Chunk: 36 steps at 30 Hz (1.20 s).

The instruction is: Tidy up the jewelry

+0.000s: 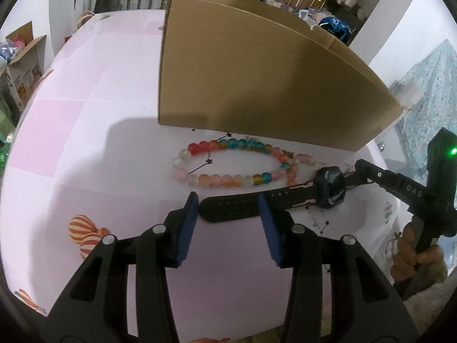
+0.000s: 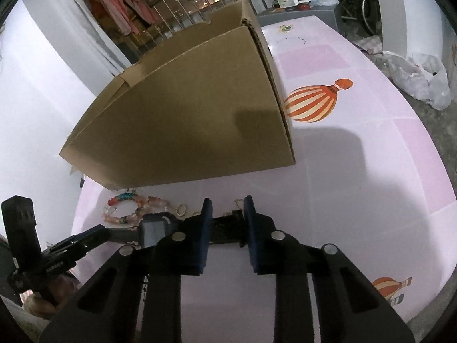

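Jewelry lies on the pink tablecloth (image 1: 85,131) in front of a cardboard box (image 1: 257,85): a black digital watch (image 1: 328,185) stretched flat, a multicoloured bead bracelet (image 1: 228,165) just behind it, and small metal rings (image 2: 181,209) near the beads. The left gripper (image 1: 228,208) straddles the free end of the watch strap, its blue pads at either edge; whether they press is unclear. The right gripper (image 2: 227,214) brackets the opposite strap, jaws partly apart, contact likewise uncertain. Striped balloon prints (image 2: 314,103) decorate the cloth.
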Motion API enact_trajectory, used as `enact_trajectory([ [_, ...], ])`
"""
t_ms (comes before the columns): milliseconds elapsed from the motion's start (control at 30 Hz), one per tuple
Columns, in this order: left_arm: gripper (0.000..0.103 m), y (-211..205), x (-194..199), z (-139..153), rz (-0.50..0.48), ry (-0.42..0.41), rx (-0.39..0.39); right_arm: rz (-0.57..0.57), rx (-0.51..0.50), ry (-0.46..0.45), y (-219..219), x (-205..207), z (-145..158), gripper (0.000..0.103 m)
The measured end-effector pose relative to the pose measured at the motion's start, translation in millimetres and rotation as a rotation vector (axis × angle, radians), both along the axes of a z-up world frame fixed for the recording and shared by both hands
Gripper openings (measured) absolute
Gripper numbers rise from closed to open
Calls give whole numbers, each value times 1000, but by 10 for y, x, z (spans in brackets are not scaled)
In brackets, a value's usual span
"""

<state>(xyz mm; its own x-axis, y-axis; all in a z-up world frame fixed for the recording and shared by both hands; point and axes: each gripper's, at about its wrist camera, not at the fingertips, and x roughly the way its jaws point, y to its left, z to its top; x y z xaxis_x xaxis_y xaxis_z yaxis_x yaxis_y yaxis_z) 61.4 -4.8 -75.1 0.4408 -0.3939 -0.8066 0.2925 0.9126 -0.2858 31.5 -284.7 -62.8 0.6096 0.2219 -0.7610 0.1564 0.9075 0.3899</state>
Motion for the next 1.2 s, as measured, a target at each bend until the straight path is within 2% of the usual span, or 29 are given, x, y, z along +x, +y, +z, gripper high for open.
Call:
enact_trajectory([
  [100,49,-24,-8,7,11,-2,36,3,5,10,29,5,-34,21],
  [300,61,-129,-26,32,-8,5,30,21,-5,5,108,8,-50,21],
  [600,60,-217,-145,21,-12,-17,40,14,-1,-29,102,-15,-76,21],
  [900,36,-353,-202,22,-48,-56,70,11,0,-54,102,-49,-90,21],
  [967,34,-384,-219,21,-53,-65,84,7,8,-57,106,-51,-96,21],
  [1033,18,-391,-223,23,-51,-64,87,4,13,-60,101,-56,-96,21],
  [1200,8,-343,-219,12,-32,-56,75,3,14,-69,99,-72,-92,20],
])
